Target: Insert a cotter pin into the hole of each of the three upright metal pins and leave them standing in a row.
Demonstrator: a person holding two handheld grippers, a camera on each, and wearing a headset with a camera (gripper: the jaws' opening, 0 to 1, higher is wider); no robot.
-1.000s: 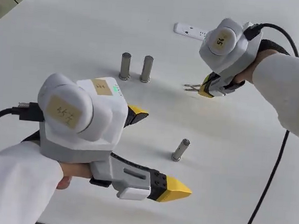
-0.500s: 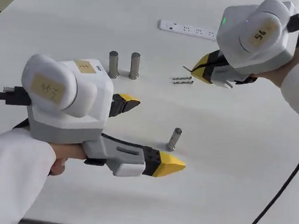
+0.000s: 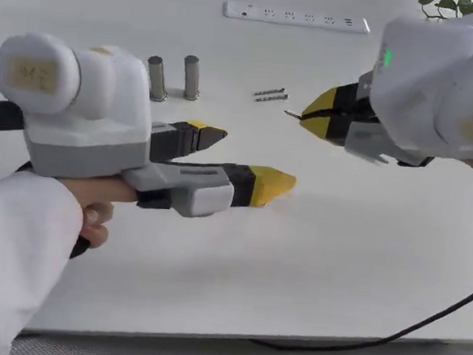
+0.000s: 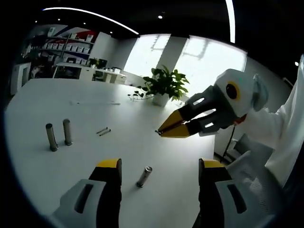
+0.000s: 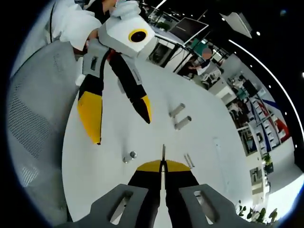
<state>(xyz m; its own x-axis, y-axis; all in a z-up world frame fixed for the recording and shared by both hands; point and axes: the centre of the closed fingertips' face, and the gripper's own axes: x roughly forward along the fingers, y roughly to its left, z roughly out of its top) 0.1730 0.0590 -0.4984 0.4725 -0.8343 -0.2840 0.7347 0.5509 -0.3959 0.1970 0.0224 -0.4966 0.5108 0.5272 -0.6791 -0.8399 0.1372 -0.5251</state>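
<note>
My right gripper (image 3: 307, 117) hangs above the table, shut on a thin cotter pin (image 3: 290, 113) that pokes out of its yellow tips (image 5: 163, 166). Opposite it my left gripper (image 3: 246, 158) is held open with nothing between its jaws (image 4: 161, 166). Two grey metal pins (image 3: 155, 78) (image 3: 191, 77) stand side by side at the back left. A third metal pin (image 4: 145, 176) stands alone nearer, below the left gripper's jaws, and shows in the right gripper view (image 5: 129, 156). Two spare cotter pins (image 3: 268, 94) lie on the table to the right of the pair.
A white power strip (image 3: 296, 18) lies along the far edge of the white table (image 3: 336, 258). A potted plant (image 4: 164, 85) stands at the far end. A black cable (image 3: 421, 324) trails off the near right edge.
The right gripper shut on one cotter pin from the group on the table and lifted it toward the left gripper. Both grippers rose closer to the head camera, which has shifted.
</note>
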